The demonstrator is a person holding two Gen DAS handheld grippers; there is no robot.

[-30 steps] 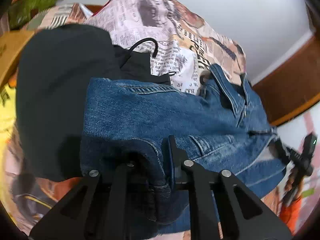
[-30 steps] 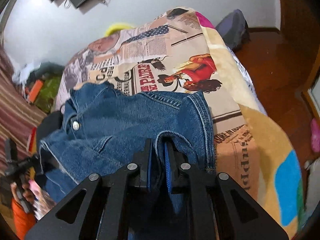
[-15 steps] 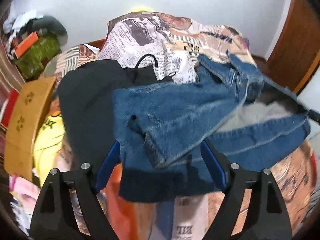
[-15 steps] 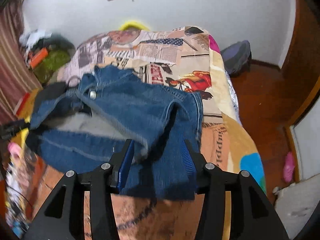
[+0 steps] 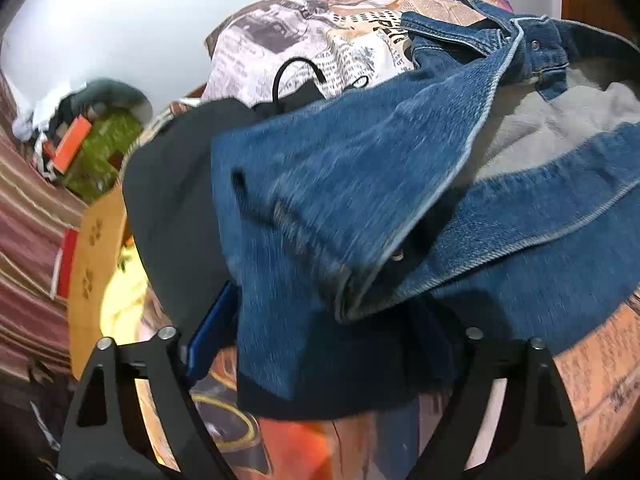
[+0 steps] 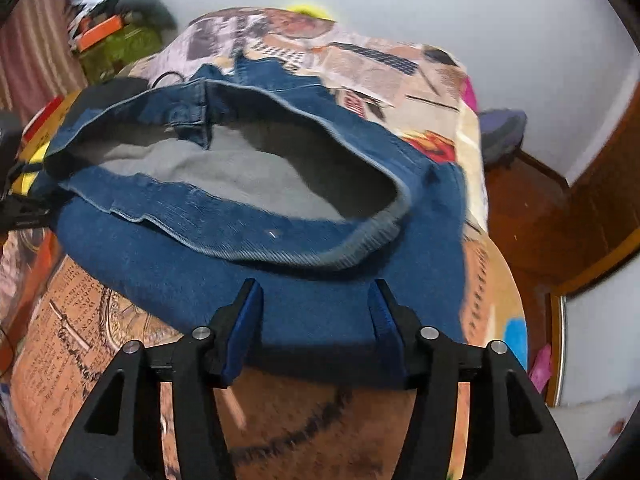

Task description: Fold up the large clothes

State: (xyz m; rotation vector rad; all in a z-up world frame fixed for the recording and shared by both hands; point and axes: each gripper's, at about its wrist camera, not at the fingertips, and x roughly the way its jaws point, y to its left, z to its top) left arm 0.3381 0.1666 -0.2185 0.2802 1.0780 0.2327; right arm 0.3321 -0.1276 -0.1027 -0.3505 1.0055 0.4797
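Now denim jacket (image 6: 304, 288) lies on bed ahead of both opening tools (image 5: 324, 332) (image 6: 316, 320), released.

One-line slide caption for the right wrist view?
Right gripper, jaws opening, over the denim jacket lying grey-lining-up on the newspaper-print bedspread.

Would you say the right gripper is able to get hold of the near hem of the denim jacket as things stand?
Probably yes. The right gripper has its jaws opening, and the near hem of the denim jacket lies flat on the bedspread right between the fingers, with nothing lying over it.
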